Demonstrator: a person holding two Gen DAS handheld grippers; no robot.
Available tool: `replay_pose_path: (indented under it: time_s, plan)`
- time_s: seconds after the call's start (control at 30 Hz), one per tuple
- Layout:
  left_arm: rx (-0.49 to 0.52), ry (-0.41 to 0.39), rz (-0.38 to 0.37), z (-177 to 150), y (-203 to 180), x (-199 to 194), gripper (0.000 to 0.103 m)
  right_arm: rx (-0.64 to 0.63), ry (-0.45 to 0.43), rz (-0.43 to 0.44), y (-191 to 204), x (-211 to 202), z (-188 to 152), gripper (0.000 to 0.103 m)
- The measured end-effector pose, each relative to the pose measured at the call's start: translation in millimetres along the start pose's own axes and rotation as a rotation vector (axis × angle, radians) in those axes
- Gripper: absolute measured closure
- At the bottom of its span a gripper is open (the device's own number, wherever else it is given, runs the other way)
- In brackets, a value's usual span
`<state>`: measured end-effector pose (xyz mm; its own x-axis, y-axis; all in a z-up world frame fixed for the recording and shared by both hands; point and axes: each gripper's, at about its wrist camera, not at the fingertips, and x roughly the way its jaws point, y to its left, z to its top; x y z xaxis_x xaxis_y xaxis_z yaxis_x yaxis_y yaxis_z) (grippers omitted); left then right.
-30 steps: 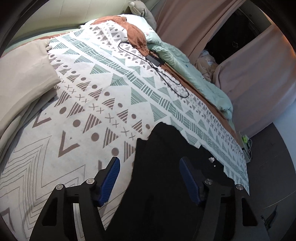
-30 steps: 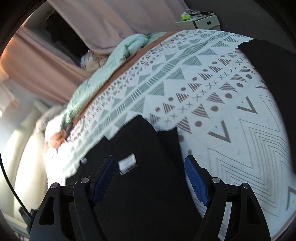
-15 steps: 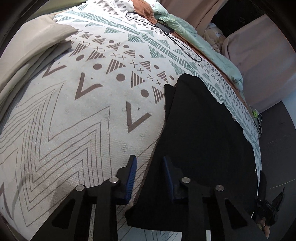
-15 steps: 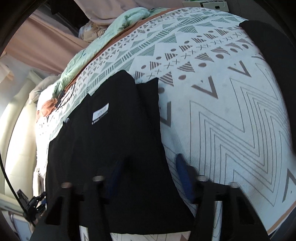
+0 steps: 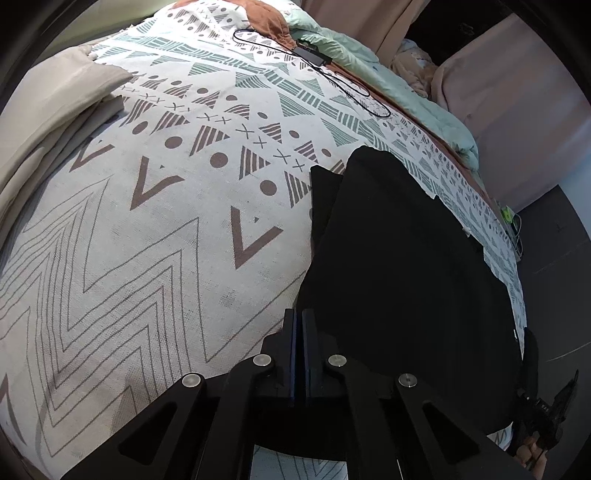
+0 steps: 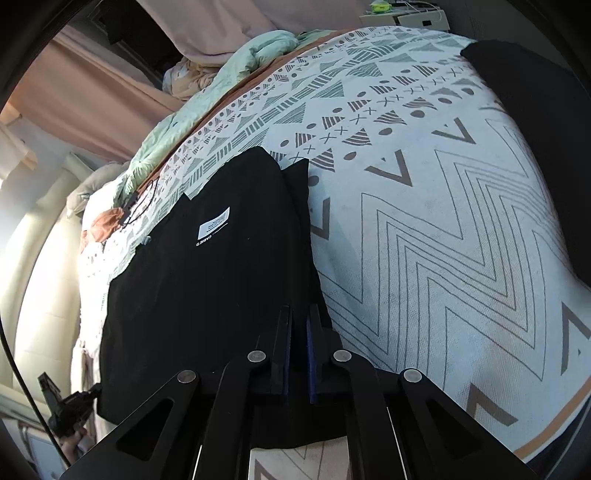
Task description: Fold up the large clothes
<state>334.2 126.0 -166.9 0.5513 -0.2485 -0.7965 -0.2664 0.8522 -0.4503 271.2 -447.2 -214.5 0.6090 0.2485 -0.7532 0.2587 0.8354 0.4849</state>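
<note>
patterned blanket (image 5: 155, 236) open, cable (image 5: 332, 79) far

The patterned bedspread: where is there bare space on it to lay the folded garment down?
The widest bare stretch of the patterned bedspread lies between the black garment and the beige fabric. Toward the far end it is crowded: a black cable, rust-brown cloth and a mint quilt.

Left gripper (image 5: 298, 325) at 6 o'clock, jaws closed on near left edge of black garment (image 5: 399, 266). Garment lies flat on bed's patterned cover (image 5: 147, 229), running toward 1 o'clock. Beige folded cloth (image 5: 48, 110) at 10 o'clock. Black cable (image 5: 332, 77) with adapter near 12 o'clock, on the cover. Mint quilt (image 5: 417, 107) bunched along far edge at 1 o'clock. Right gripper (image 5: 543, 413) partly visible at 4 o'clock.
</note>
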Motion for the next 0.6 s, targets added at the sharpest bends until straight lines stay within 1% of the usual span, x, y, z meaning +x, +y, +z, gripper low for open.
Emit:
replay_pose_path:
  time_s: [0.07, 0.17, 0.2, 0.23, 0.27, 0.3, 0.33, 0.37, 0.4, 0.43, 0.47, 0.53, 0.6]
  plan:
    - [-0.011, 0.0, -0.001, 0, 3, 1, 0.101, -0.016, -0.001, -0.018, 6, 4, 3, 0.097]
    - [-0.009, -0.001, -0.003, 0, 3, -1, 0.101, -0.008, 0.002, -0.032, 8, 8, 6, 0.097]
    - [-0.012, -0.001, -0.013, 0, 4, -3, 0.101, -0.007, 0.011, -0.049, 9, 10, 7, 0.097]
    - [-0.018, 0.009, -0.023, 0, 5, -4, 0.099, -0.003, 0.018, -0.062, 9, 11, 6, 0.095]
    - [-0.03, 0.029, -0.029, 0, 8, -4, 0.093, 0.0, 0.02, -0.082, 10, 10, 6, 0.093]
    - [-0.049, 0.046, -0.034, -2, 12, -5, 0.087, -0.002, 0.014, -0.097, 11, 7, 5, 0.087]
    - [-0.062, 0.05, -0.042, -4, 15, -7, 0.061, -0.004, 0.013, -0.115, 11, 5, 5, 0.077]
    - [-0.069, 0.043, -0.054, -7, 18, -11, 0.024, -0.007, 0.011, -0.12, 12, 1, 4, 0.065]
    - [-0.074, 0.025, -0.071, -10, 21, -17, 0.009, -0.007, 0.004, -0.113, 13, -4, 3, 0.058]
    - [-0.082, 0.003, -0.083, -12, 23, -23, 0.002, -0.009, -0.006, -0.112, 13, -9, 1, 0.046]
    - [-0.091, -0.011, -0.09, -15, 26, -29, 0.002, -0.02, -0.023, -0.12, 16, -16, -2, 0.043]
    - [-0.115, -0.009, -0.1, -18, 32, -35, 0.002, -0.044, -0.031, -0.131, 21, -24, -5, 0.042]
    - [-0.142, -0.012, -0.117, -21, 38, -41, 0.004, -0.066, -0.039, -0.127, 30, -32, -9, 0.042]
